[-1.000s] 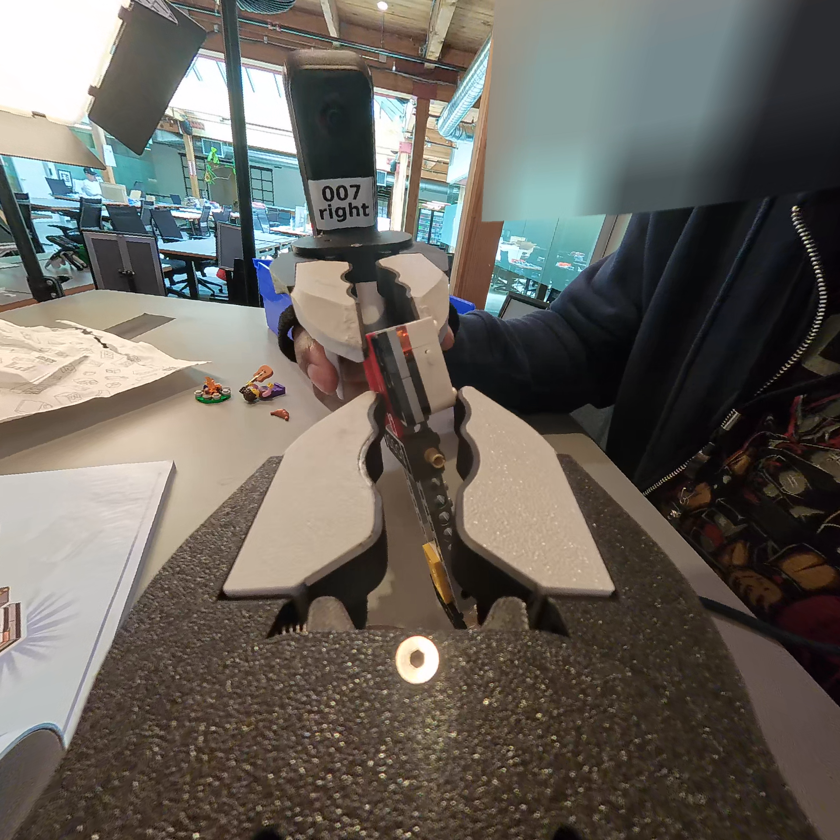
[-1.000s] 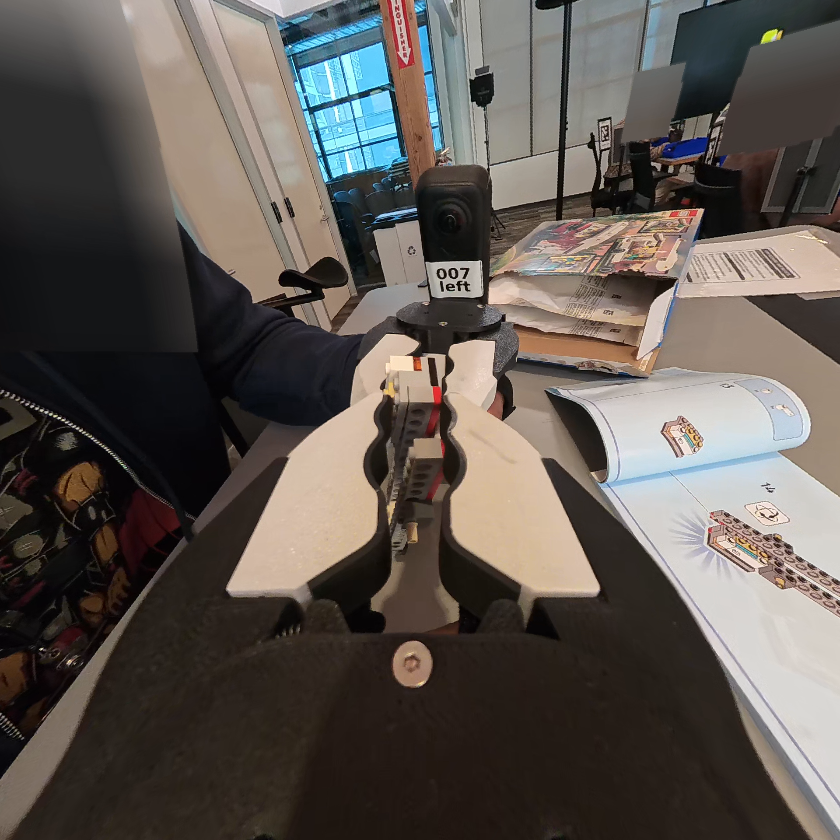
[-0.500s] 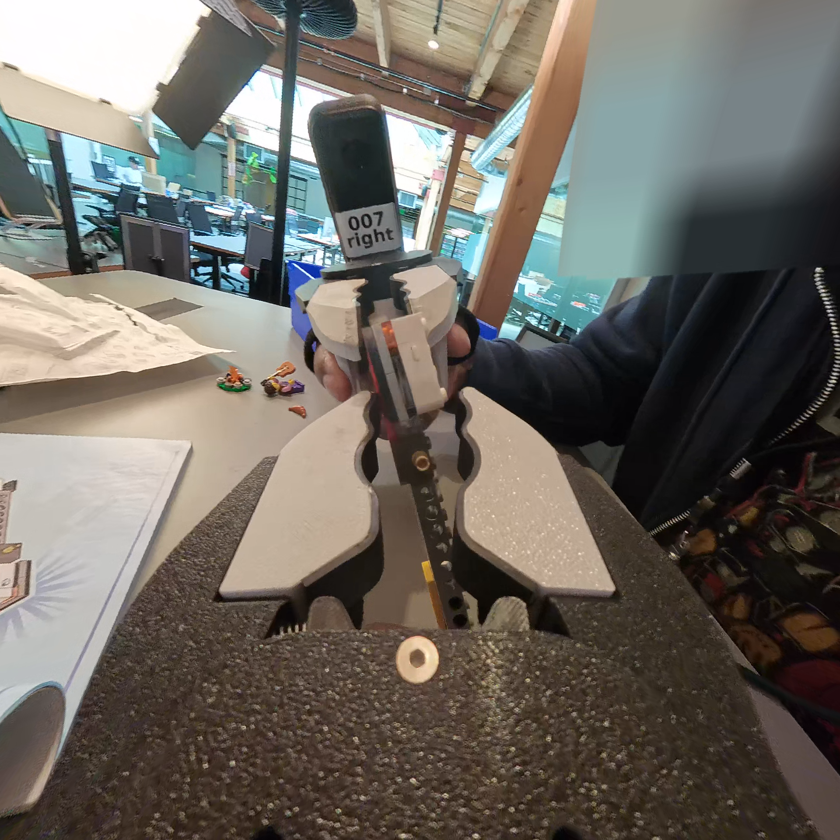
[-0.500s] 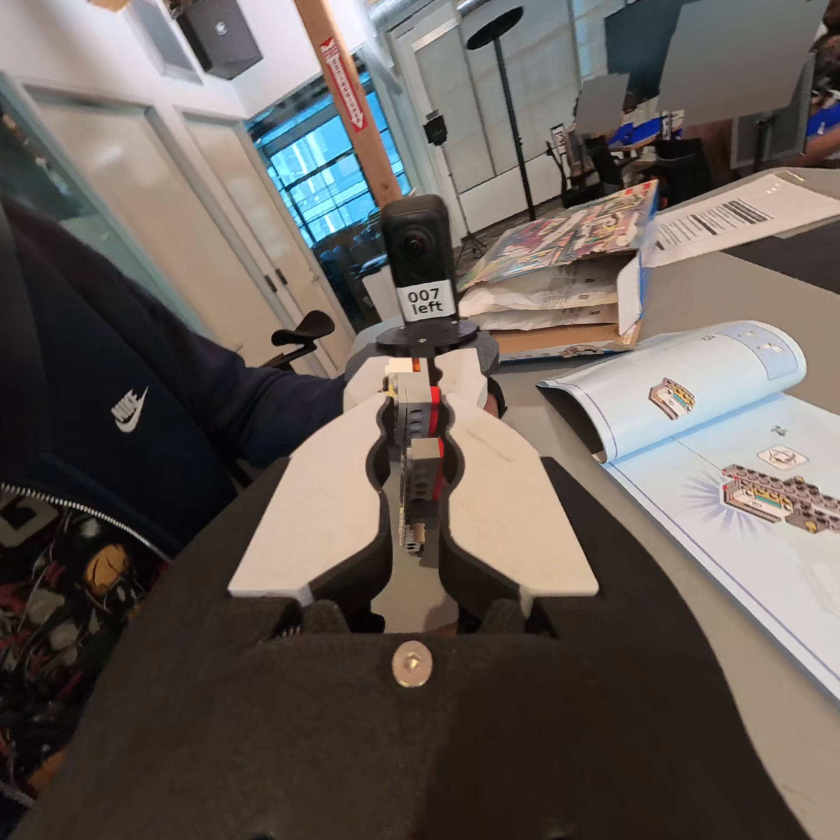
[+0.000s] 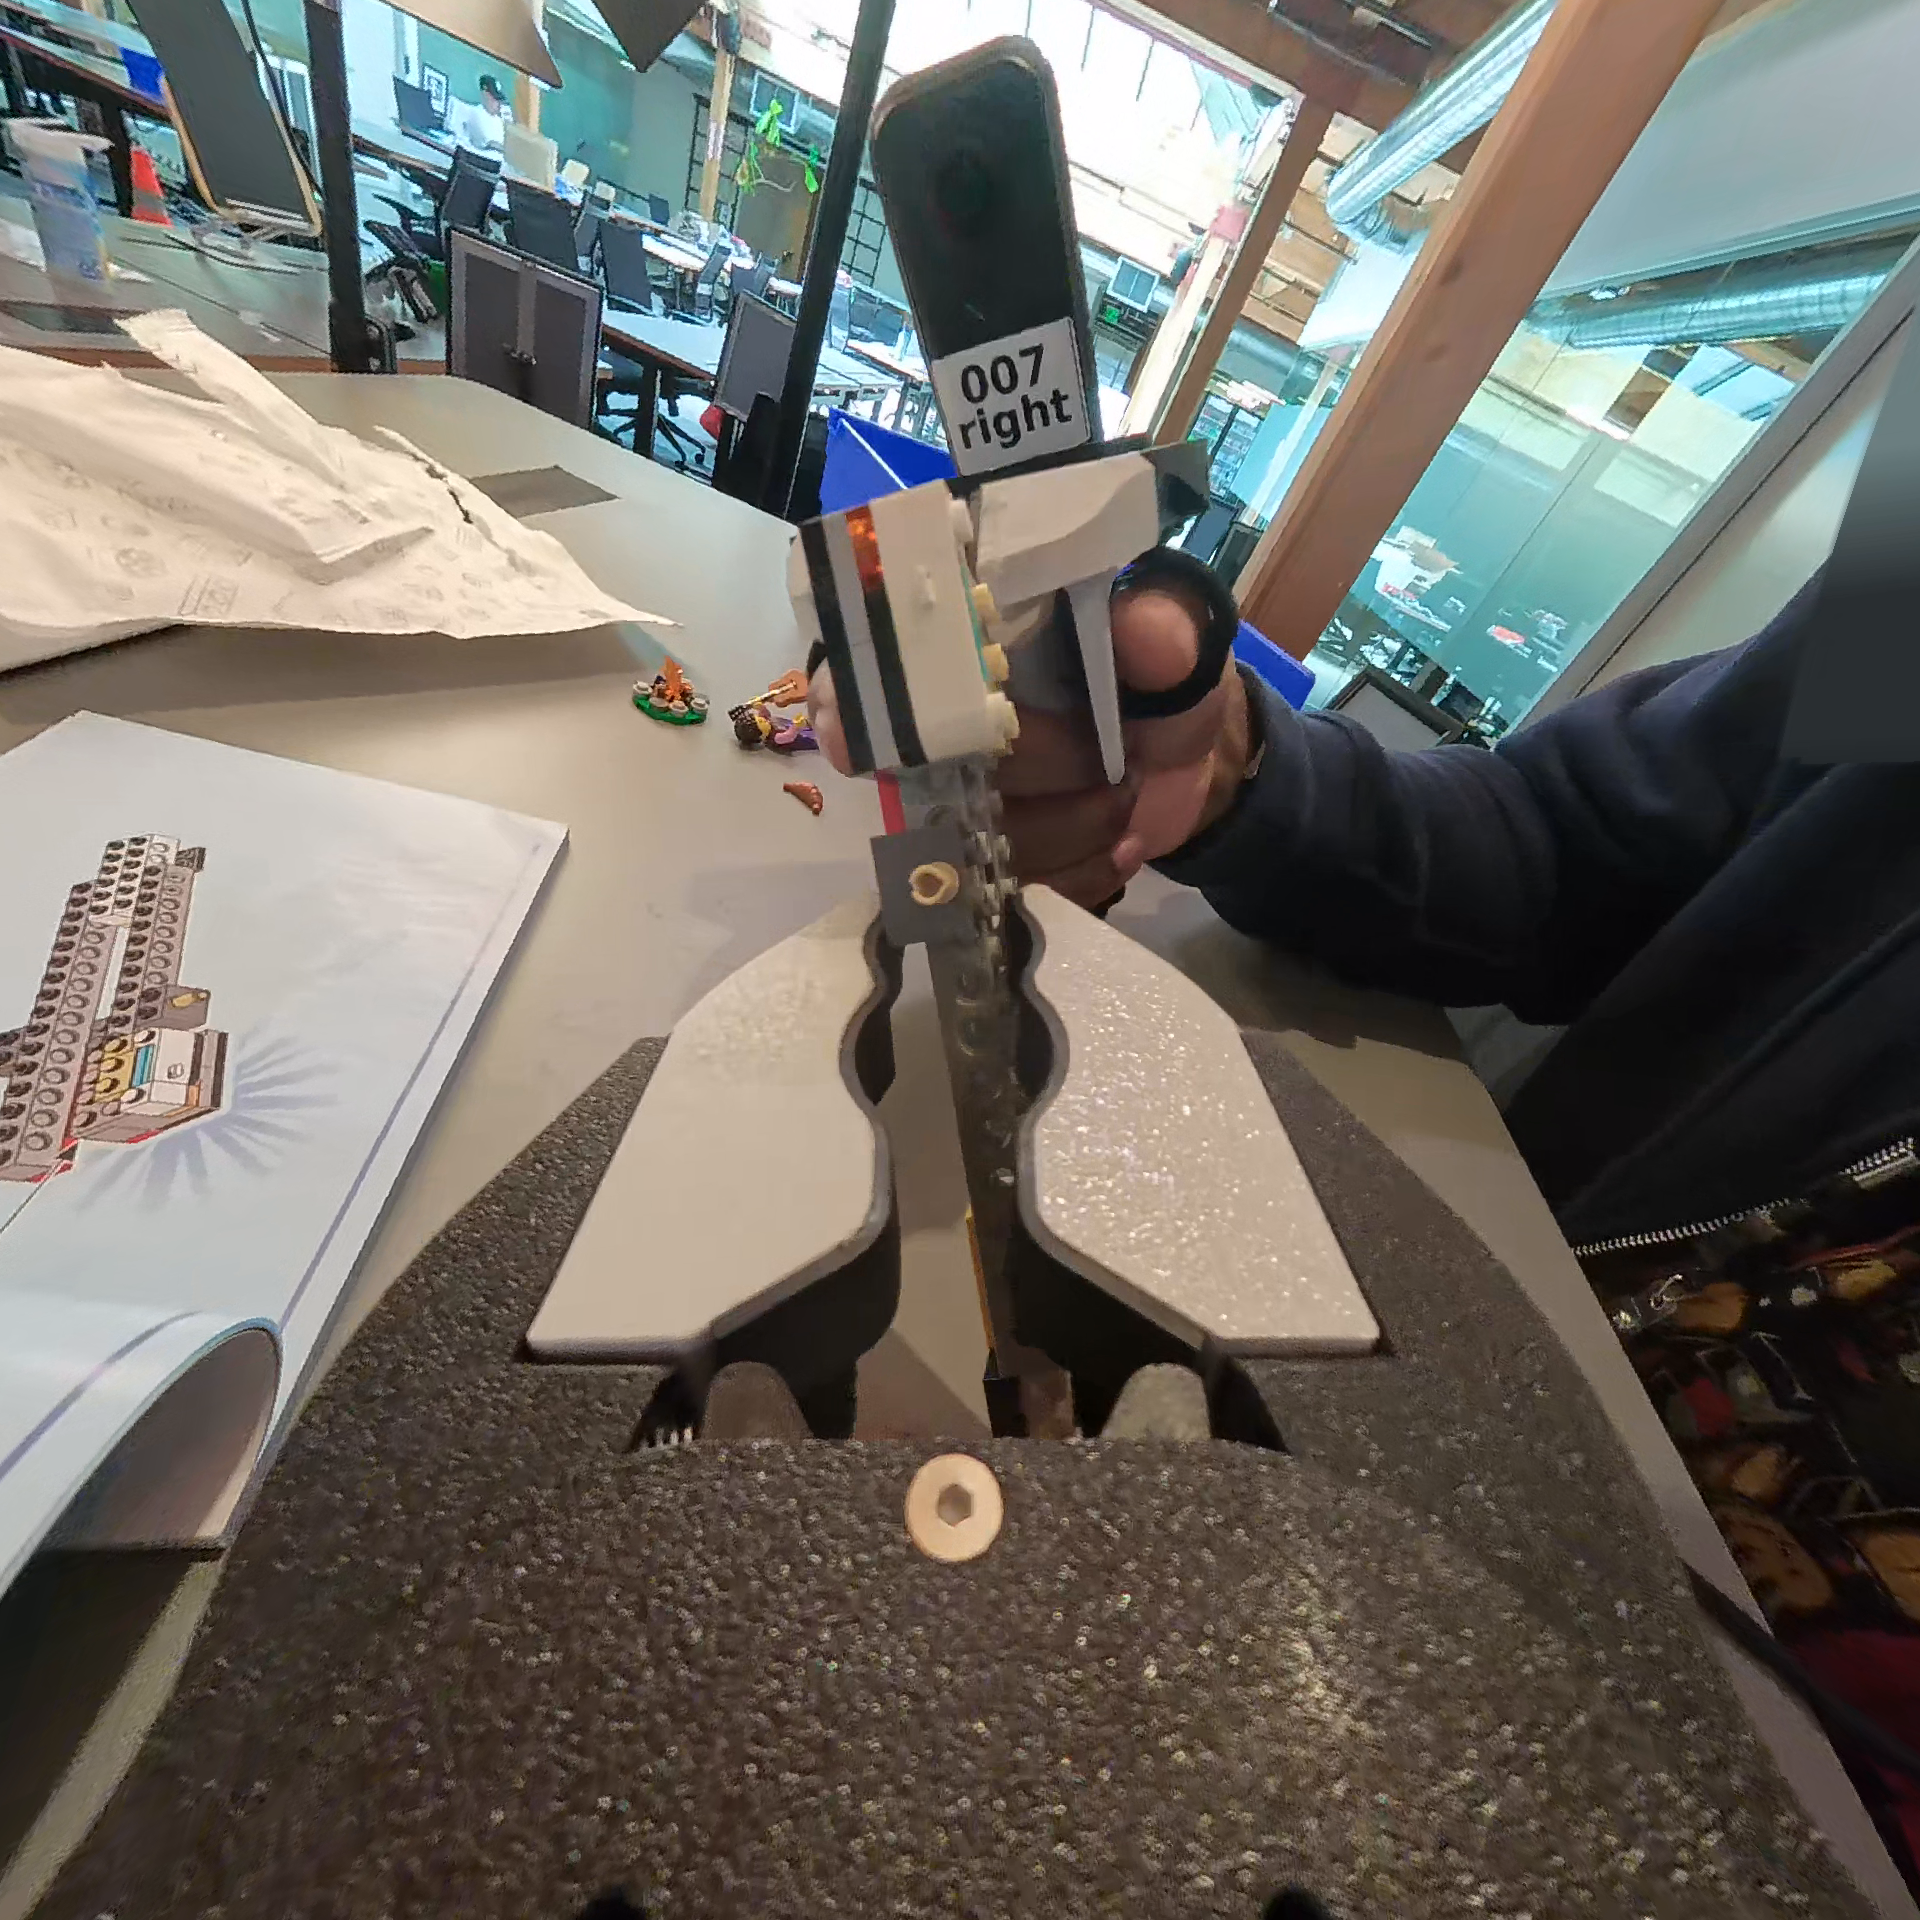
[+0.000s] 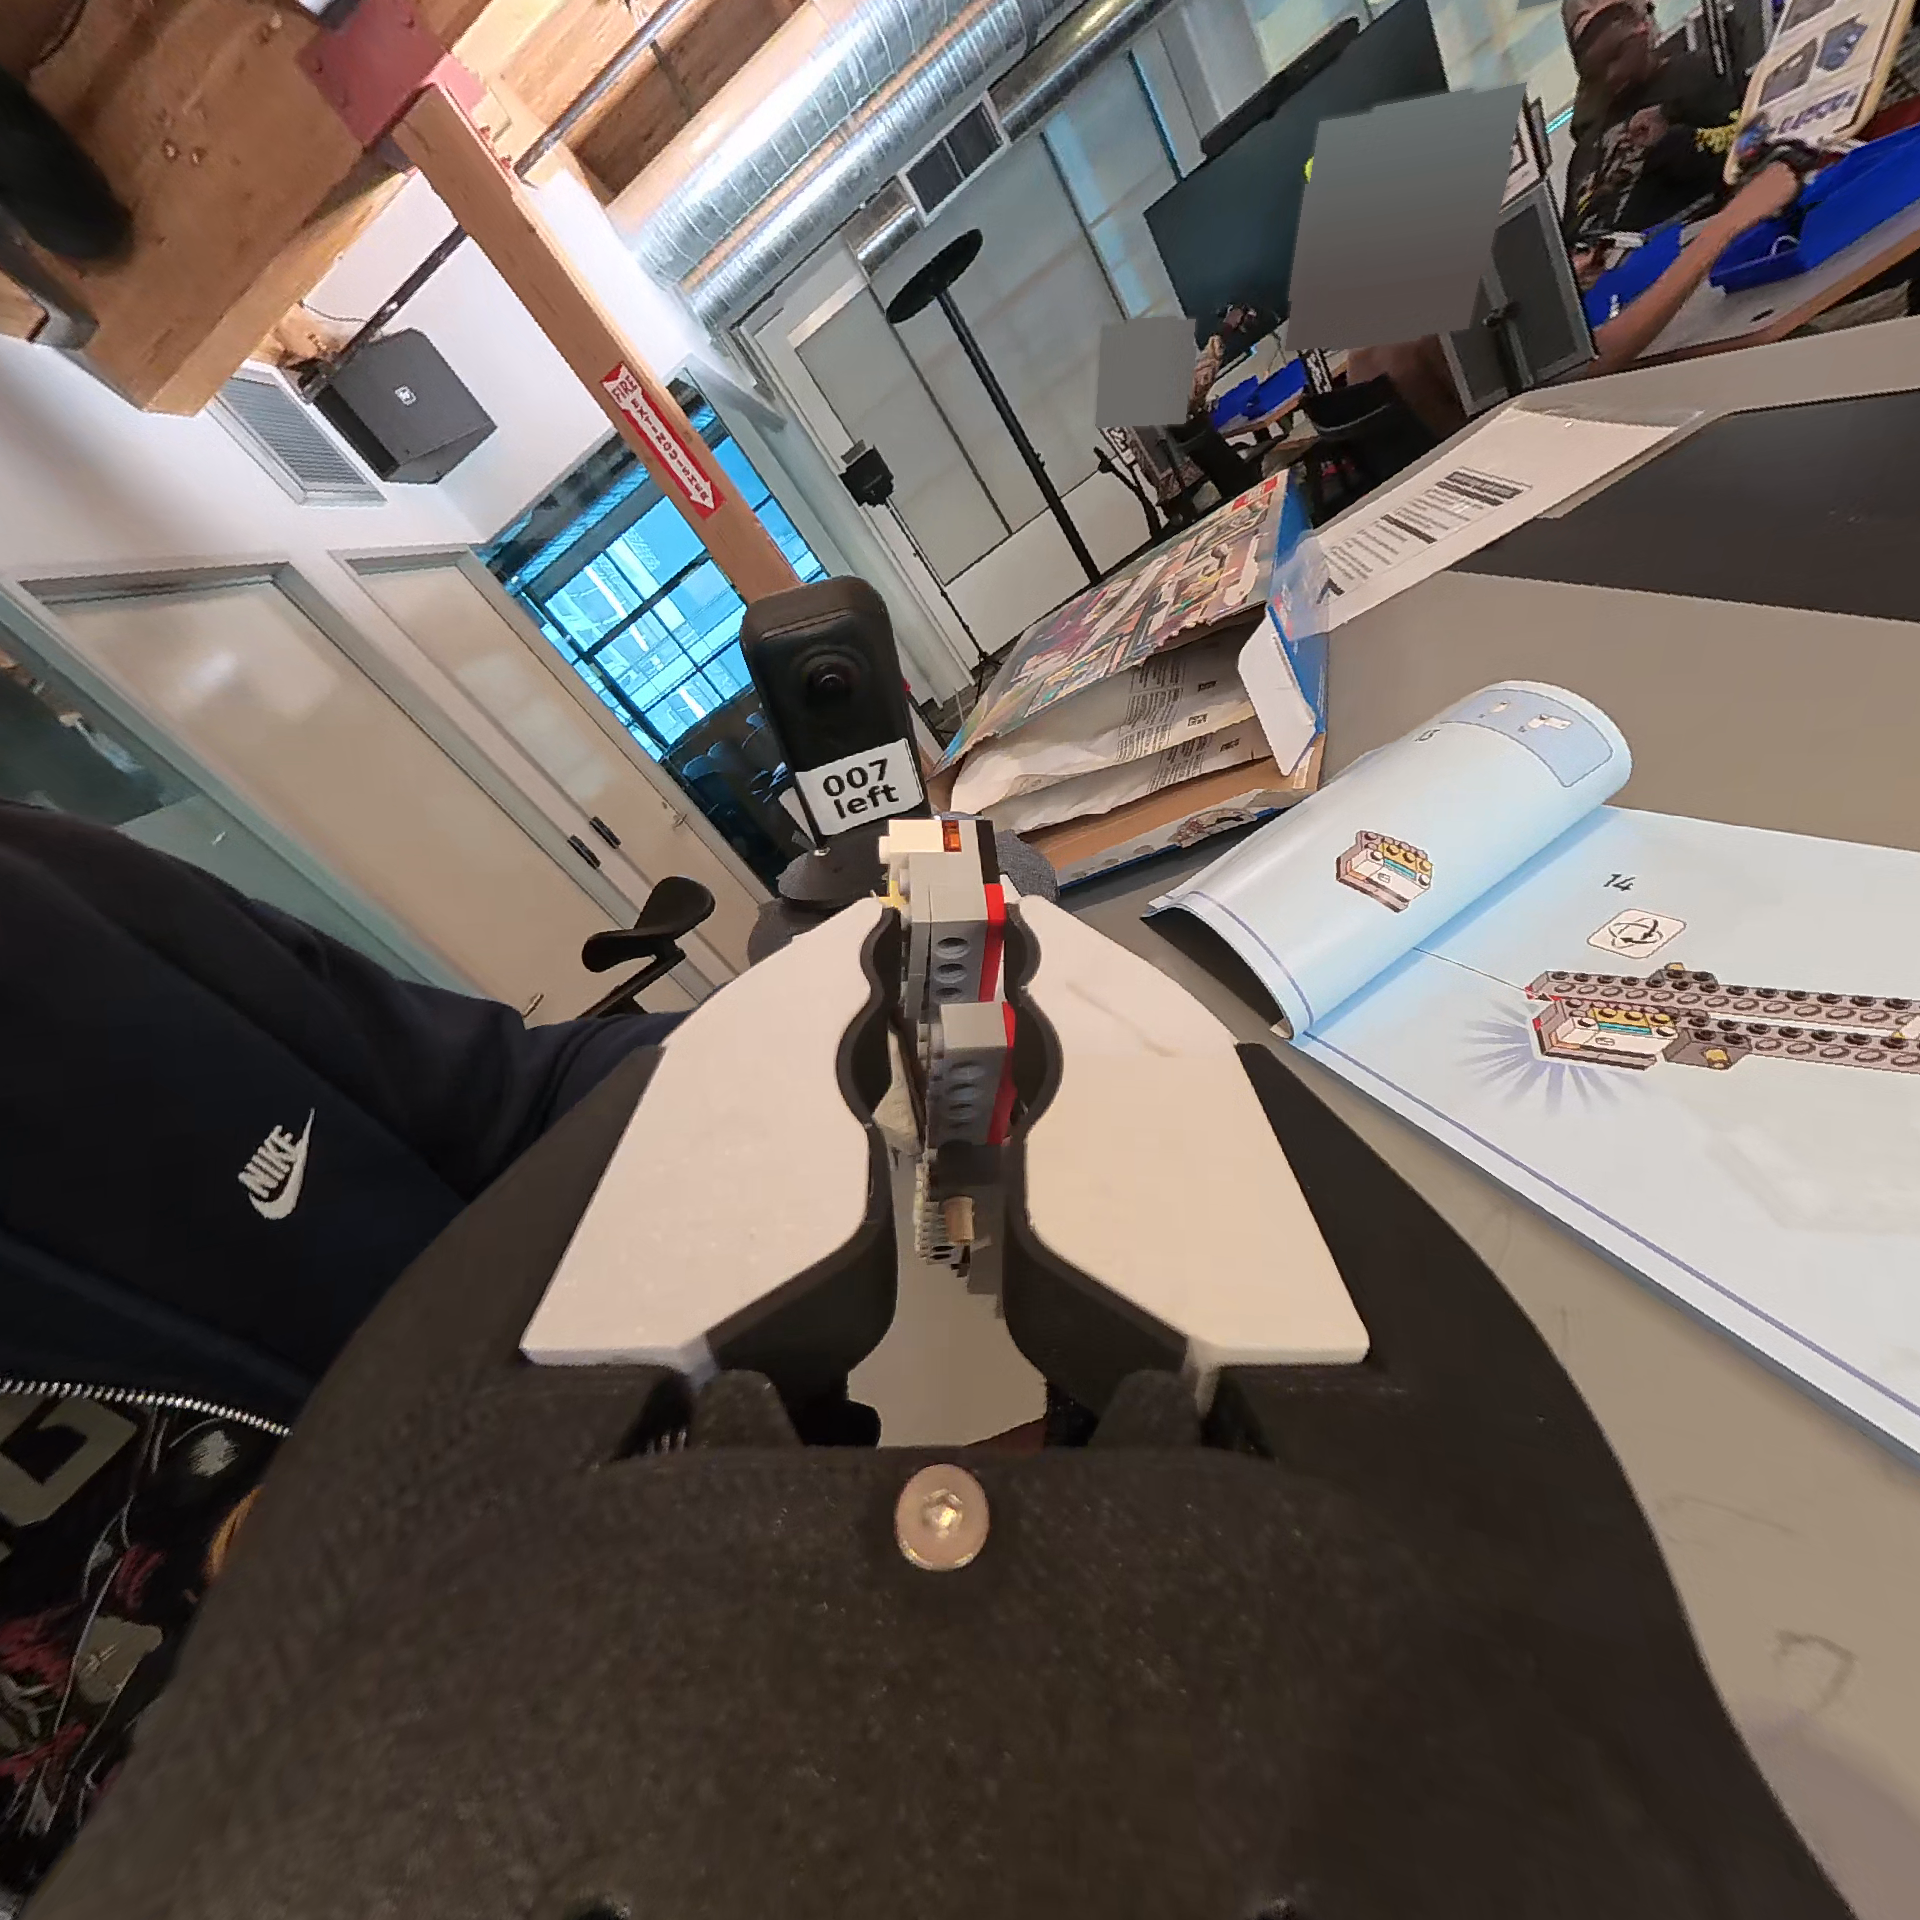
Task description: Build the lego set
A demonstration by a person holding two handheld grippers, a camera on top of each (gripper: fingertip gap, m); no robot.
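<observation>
Left wrist view: left gripper clamps the long grey brick model.
Right wrist view: right gripper narrow, pinching the same model's grey-and-red end.
Nearby: open instruction booklet on the table.

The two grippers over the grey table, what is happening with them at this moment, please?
A person holds a gripper in each hand, and the two face each other above the grey table. One long toy-brick assembly, grey with red, white and black parts, runs between them. The right gripper is closed on one end. The other end lies between the fingers of the left gripper, against its right finger. An open instruction booklet lies beside them, and a few small toy pieces lie further along the table.
</observation>
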